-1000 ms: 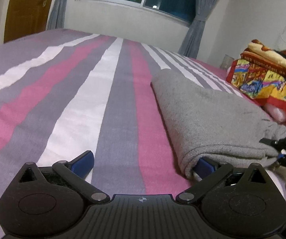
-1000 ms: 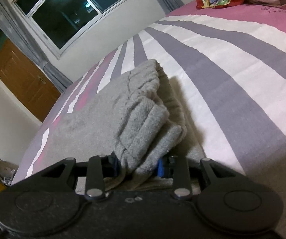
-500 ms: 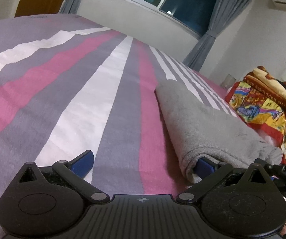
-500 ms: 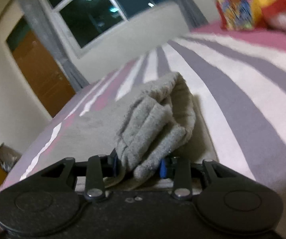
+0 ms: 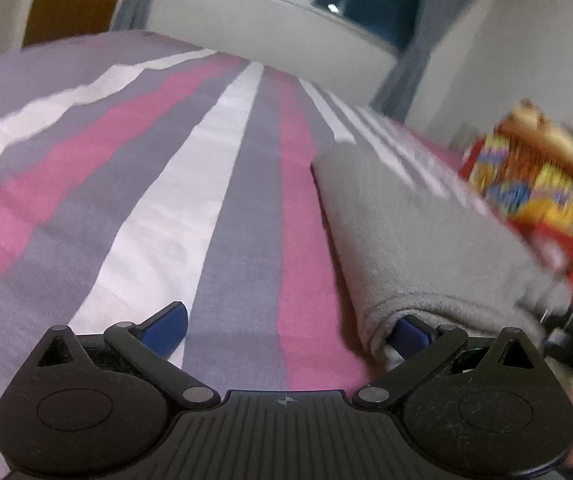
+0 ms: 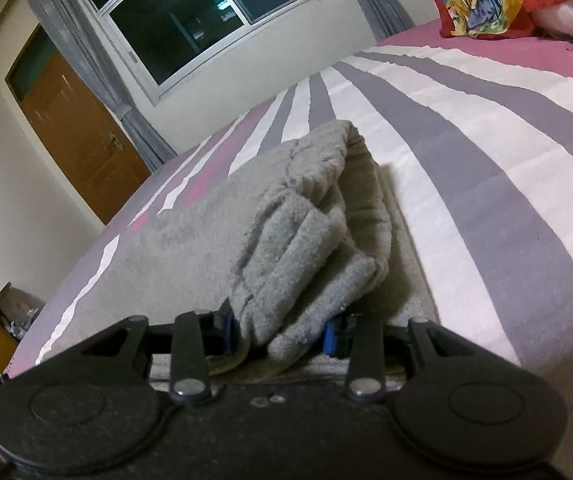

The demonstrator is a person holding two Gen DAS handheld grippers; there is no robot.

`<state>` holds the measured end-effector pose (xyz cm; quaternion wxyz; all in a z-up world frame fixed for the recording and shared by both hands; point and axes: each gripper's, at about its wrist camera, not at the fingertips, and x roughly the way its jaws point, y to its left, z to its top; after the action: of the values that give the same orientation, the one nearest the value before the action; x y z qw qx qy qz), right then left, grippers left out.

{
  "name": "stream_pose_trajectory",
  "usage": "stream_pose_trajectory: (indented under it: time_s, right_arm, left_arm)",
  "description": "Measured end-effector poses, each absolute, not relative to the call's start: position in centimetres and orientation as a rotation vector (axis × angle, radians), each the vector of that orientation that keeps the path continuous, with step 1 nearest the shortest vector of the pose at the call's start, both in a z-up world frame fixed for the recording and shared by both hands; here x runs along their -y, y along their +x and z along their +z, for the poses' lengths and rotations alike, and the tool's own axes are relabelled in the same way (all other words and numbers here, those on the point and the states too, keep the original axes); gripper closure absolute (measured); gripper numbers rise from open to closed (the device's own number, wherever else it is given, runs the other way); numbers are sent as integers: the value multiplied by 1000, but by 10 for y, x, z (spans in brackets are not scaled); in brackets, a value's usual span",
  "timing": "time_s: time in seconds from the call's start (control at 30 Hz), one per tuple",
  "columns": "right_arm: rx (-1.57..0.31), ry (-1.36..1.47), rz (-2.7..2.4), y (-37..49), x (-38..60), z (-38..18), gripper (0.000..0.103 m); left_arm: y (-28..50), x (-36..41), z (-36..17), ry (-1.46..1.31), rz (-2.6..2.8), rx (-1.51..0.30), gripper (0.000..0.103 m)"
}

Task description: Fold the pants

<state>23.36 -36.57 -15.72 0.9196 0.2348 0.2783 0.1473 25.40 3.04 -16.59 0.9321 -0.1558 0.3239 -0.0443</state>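
Right wrist view: fingers (image 6: 278,334) clamped on grey pants (image 6: 286,240).
Left wrist view: fingers (image 5: 286,326) spread wide, right one tucked under pants' folded edge on striped bed (image 5: 126,200).

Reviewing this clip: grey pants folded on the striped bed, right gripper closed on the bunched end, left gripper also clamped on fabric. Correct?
Not quite. The left gripper is wide open in the left wrist view; only one finger is tucked under the grey pants. The right gripper does hold the bunched end on the striped bed.

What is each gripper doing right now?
Left gripper: open, one finger tucked into the grey pants.
Right gripper: fingers closed on the pants' bunched edge.
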Motion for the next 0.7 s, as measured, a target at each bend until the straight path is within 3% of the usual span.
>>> stream_pose_trajectory:
  time_s: [0.2, 0.33, 0.4, 0.53, 0.63, 0.7]
  right_arm:
    - [-586, 620, 314, 233, 385, -160, 61]
    - [-581, 674, 295, 217, 398, -150, 42]
    - [-495, 610, 199, 197, 400, -136, 40]
    - [-387, 496, 197, 193, 389, -117, 54]
    - [-379, 315, 232, 202, 365, -114, 54]
    - [-473, 210, 181, 217, 359, -124, 54]
  left_arm:
    - [229, -31, -148, -273, -113, -663, 0]
    - [204, -43, -127, -295, -127, -567, 0]
    - [207, -46, -120, -301, -122, -539, 0]
    - [244, -40, -121, -335, -136, -579, 0]
    - [270, -25, -141, -268, -149, -678, 0]
    - [277, -26, -159, -272, -162, -725, 0]
